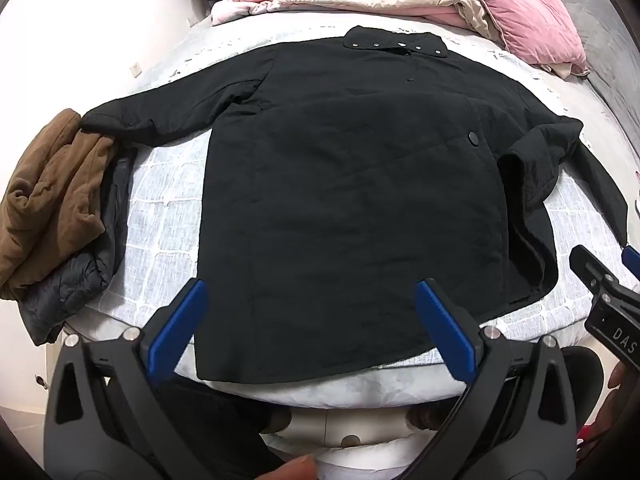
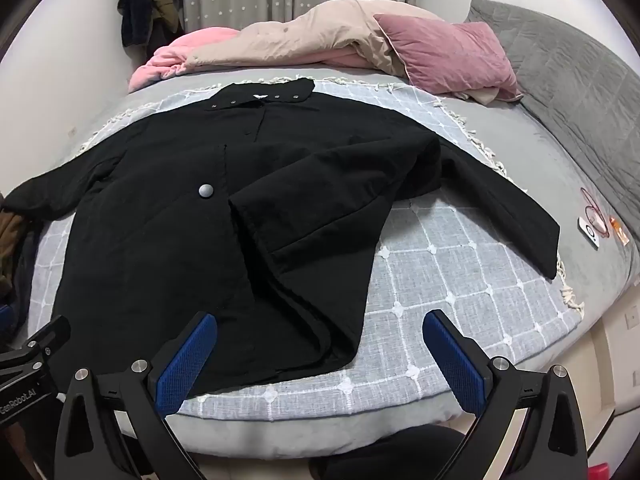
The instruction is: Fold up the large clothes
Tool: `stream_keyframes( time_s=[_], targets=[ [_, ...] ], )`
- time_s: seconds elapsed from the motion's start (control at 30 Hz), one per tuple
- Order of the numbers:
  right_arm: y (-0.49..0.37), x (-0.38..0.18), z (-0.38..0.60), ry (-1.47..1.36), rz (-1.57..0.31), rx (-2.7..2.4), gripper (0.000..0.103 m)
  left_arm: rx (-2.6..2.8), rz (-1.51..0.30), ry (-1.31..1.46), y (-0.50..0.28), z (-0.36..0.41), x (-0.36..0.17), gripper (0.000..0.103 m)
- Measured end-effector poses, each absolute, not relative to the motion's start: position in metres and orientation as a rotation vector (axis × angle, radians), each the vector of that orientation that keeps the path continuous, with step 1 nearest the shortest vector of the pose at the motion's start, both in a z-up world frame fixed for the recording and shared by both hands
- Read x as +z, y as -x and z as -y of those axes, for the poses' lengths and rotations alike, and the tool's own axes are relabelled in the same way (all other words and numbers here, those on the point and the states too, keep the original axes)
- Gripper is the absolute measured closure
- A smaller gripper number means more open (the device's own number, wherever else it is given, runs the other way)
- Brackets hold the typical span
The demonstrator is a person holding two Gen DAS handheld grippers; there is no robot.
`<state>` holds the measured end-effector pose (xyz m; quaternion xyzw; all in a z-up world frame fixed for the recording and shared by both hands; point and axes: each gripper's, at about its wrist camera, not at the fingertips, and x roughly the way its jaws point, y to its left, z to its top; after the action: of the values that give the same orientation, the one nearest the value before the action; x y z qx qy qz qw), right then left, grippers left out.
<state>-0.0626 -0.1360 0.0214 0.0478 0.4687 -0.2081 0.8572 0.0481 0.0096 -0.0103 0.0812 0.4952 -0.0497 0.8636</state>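
A large black jacket (image 1: pixel 340 184) lies flat on the bed, collar at the far end and hem near me; it also shows in the right wrist view (image 2: pixel 160 248). Its left sleeve (image 1: pixel 160 114) stretches out to the left. Its right sleeve (image 2: pixel 340 184) is folded in over the body, and a long black strip (image 2: pixel 516 216) trails off to the right. My left gripper (image 1: pixel 312 316) is open and empty above the hem. My right gripper (image 2: pixel 320 354) is open and empty above the hem's right corner.
A brown garment (image 1: pixel 52 200) on a dark padded one (image 1: pixel 80 276) lies at the bed's left edge. Pink and cream bedding (image 2: pixel 300 44) and a pink pillow (image 2: pixel 444 54) lie at the far end. Small items (image 2: pixel 600 228) lie at the right edge of the bed (image 2: pixel 460 280).
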Motion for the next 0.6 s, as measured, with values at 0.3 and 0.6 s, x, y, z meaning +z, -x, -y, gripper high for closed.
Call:
stream_keyframes(
  time_s=[0.3, 0.6],
  targets=[
    [0.0609, 0.0204, 0.133, -0.107, -0.986, -0.424, 0.0, -0.099, -1.034, -0.168, -0.0474, -0.011, -0.0101, 0.001],
    [0.0602, 0.0211, 0.1348, -0.107, -0.979, -0.437, 0.0, -0.102, -1.036, -0.171, -0.048, -0.0117, -0.0098, 0.001]
  ],
)
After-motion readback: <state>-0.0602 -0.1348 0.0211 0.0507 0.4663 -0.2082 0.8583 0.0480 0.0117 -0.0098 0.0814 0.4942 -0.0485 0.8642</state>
